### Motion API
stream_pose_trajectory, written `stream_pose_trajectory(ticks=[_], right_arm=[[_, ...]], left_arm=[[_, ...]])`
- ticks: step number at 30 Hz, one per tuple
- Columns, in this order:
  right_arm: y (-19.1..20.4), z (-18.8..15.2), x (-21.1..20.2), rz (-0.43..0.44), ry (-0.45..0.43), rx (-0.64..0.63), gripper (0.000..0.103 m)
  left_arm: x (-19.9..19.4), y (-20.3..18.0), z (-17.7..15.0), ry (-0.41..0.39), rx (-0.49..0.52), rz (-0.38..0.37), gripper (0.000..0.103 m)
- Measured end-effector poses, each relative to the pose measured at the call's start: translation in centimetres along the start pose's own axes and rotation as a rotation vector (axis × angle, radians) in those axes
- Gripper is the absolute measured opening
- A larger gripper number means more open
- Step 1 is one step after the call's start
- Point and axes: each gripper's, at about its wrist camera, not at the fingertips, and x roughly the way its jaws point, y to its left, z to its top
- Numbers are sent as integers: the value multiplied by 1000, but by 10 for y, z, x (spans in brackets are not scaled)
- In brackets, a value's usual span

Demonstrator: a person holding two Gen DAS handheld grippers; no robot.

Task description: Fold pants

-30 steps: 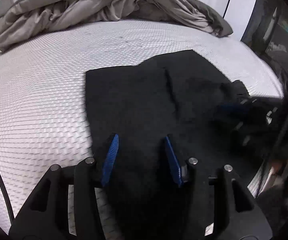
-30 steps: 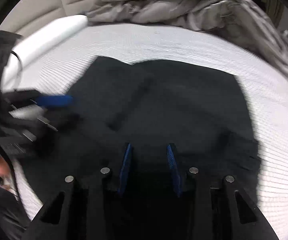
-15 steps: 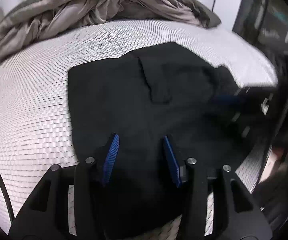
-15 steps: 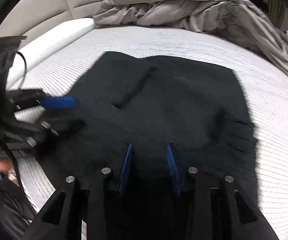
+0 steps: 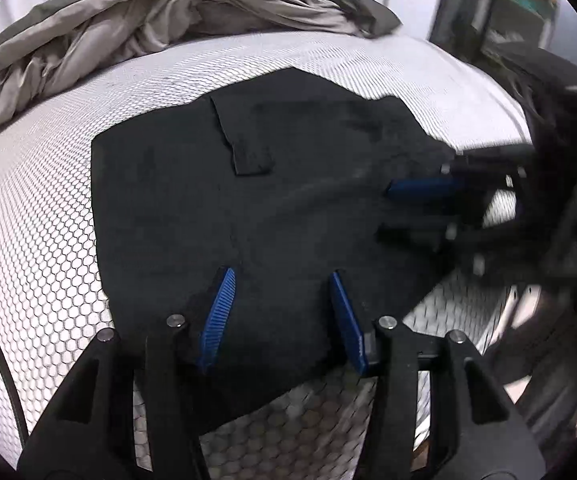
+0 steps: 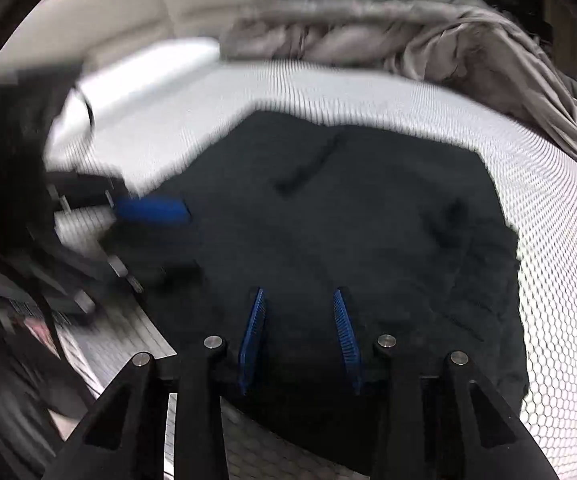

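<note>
The left tool [image 5: 280, 312], a black two-finger frame with ribbed blue pads [image 5: 217, 320], is hovering over the near edge of the bed, its fingers standing apart with dark cloth filling the gap between them. Whether the pads are pinching that cloth or only hanging above it cannot be told from the left wrist view. The right tool [image 6: 299, 336], of the same black build with blue pads [image 6: 253, 336], is sitting in the same way over the near edge, its fingers set a little closer together, and here too the blur and the dark fabric are hiding whether it is gripping anything.

Each tool is showing in the other's view: the right tool is reaching in from the right side of the left wrist view, and the left tool is coming in, smeared by motion, from the left side of the right wrist view.

The black fabric pants [image 5: 248, 208] are lying flat and folded into a broad, roughly square shape on the white honeycomb-patterned mattress [image 5: 40, 208], close to its near edge, with a pocket flap showing on top. The near edge of the pants is lying under both tools.

A crumpled taupe duvet [image 5: 160, 12] is heaped along the far edge of the bed, well apart from the pants. A white bolster-like pillow [image 6: 144, 76] is lying at the far left corner, beside a beige padded headboard [image 6: 136, 8].
</note>
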Motion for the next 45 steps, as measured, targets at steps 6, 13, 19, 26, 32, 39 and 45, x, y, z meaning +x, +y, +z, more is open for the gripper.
stream_pose_trajectory(ticks=[6, 13, 19, 26, 32, 39, 45], right_arm=[[-72, -35, -62, -27, -54, 150, 54], [-144, -52, -60, 145, -122, 549, 67], [-138, -50, -24, 196, -39, 558, 39], [-107, -66, -42, 186, -57, 497, 31], [-102, -47, -28, 126, -79, 480, 30], [-118, -13, -2, 107, -91, 587, 30], [-130, 5, 18, 90, -55, 631, 47]], left_arm=[[-49, 45, -14, -12, -110, 3, 49], [-35, 114, -12, 2, -450, -40, 49], [-25, 116, -1, -29, -462, 12, 34], [-30, 110, 5, -50, -415, 135, 34], [-20, 80, 16, -42, -360, 217, 34], [0, 97, 42, -40, -364, 283, 34], [15, 114, 57, -45, -411, 289, 34]])
